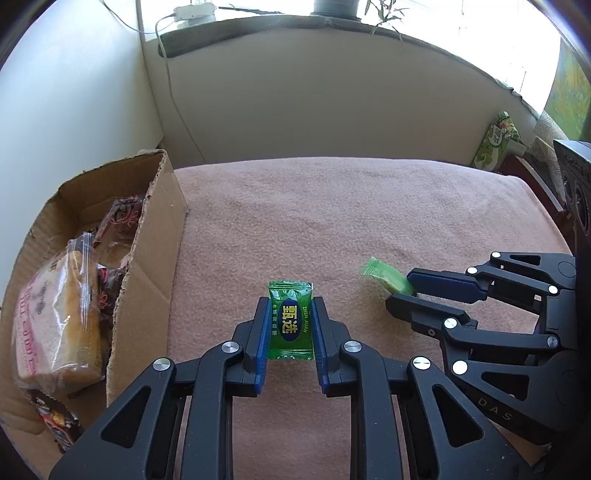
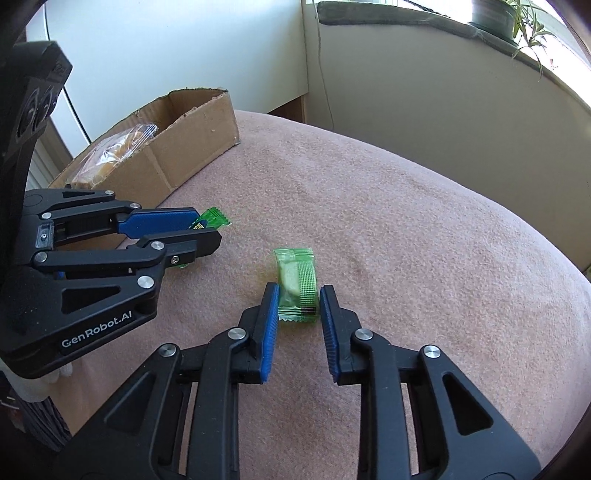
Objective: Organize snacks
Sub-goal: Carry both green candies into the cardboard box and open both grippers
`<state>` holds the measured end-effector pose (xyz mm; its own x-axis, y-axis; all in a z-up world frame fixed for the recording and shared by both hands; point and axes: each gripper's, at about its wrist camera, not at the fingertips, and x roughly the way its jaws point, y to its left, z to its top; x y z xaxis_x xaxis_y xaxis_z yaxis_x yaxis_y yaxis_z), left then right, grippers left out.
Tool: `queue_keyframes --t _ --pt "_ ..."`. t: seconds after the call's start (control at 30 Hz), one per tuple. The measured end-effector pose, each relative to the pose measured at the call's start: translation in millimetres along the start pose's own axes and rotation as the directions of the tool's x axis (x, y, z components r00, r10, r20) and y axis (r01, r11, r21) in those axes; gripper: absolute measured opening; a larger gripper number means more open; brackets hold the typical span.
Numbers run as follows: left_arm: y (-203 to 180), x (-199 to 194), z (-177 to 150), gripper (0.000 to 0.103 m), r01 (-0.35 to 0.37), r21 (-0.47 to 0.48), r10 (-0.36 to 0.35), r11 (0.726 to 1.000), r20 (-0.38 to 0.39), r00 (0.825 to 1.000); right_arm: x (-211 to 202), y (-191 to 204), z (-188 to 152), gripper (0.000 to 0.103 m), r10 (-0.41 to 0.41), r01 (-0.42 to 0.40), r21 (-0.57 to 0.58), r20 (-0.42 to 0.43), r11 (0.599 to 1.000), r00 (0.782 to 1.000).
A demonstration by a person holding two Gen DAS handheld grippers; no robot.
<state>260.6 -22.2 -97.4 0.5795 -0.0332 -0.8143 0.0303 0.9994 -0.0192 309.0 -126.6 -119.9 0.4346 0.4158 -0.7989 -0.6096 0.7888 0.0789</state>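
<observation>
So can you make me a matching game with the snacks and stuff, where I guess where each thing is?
Things:
1. green candy with yellow writing
2. bread packet
3. cardboard box
4. plant pot

Places:
A. up on the windowsill
B. inside the cardboard box
C. between the fingers of the left hand-held gripper
D. standing on the left side of the pink blanket, with snacks in it

Pairs: 1-C, 2-B, 3-D, 4-A

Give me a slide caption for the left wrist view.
Left gripper clamps a green candy beside the snack-filled cardboard box.
</observation>
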Motion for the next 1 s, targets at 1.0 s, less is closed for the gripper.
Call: queue_keyframes --t 1.0 --pt "101.1 -120.9 -33.7 0.019 -0.048 -0.028 0.054 0.998 0.245 0.968 -38.6 124.8 79.9 0.023 0.107 -0.101 -0.037 0.253 0.994 0.962"
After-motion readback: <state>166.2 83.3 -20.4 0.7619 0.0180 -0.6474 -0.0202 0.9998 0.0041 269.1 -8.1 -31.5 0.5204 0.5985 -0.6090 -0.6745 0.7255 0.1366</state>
